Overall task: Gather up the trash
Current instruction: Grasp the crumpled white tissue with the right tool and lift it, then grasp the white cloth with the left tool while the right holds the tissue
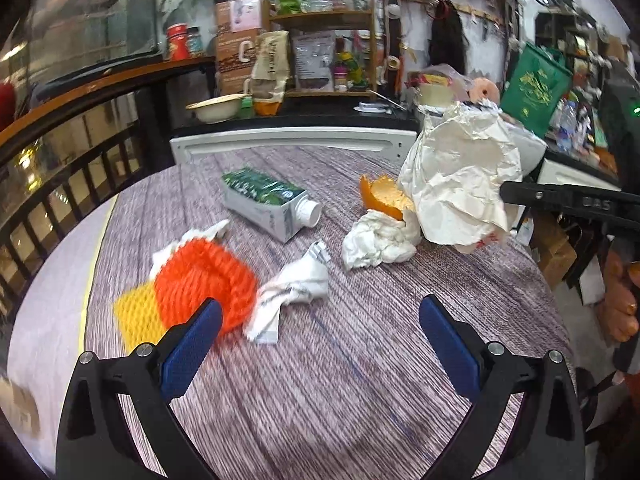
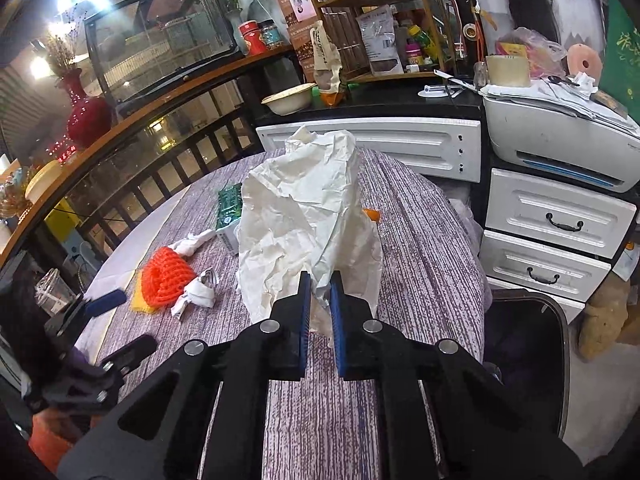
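Item: crumpled white paper, pinched at its lower edge between my right gripper fingers, lifted above the table. My left gripper has its fingers spread wide, nothing between them, over the table near the orange foam net and a crumpled wrapper. Green carton: print unreadable. Only the left view shows the orange peel clearly; only the right shows the dark bin.

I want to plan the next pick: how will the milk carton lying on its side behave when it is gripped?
The milk carton looks dented, so probably empty and light. Its flat side rests on the table, so rolling seems unlikely. Its walls may crush under the fingers.
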### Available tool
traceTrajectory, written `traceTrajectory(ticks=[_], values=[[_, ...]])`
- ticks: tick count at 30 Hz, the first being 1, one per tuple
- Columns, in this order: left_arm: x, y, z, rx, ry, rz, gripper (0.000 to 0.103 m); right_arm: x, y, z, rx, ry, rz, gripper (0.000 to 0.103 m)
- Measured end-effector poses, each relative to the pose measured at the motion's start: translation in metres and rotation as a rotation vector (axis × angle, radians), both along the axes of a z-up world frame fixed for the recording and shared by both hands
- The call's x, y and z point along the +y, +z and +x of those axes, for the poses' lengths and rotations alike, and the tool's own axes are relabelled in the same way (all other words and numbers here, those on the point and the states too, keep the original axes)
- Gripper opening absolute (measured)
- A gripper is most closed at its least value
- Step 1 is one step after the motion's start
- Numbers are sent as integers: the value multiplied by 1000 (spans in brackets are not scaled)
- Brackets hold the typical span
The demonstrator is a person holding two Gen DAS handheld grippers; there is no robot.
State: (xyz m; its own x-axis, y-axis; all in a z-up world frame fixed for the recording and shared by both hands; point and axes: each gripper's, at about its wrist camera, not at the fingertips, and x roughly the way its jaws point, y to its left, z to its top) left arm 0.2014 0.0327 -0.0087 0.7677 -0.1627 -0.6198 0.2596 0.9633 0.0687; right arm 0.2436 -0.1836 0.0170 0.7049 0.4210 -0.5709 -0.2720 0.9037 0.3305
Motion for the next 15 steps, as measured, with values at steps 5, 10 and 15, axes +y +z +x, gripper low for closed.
traceTrajectory(ticks=[5,10,15], values=[[-8,-7,35,53,-87,59,81,-9,1,-10,0,-9,12,11],[-5,-18,66,113,-115,112,67,-19,1,-16,6,-21,20,11],[-7,-31,75,149,-119,171,60,-31,-3,-19,21,-41,39,11]])
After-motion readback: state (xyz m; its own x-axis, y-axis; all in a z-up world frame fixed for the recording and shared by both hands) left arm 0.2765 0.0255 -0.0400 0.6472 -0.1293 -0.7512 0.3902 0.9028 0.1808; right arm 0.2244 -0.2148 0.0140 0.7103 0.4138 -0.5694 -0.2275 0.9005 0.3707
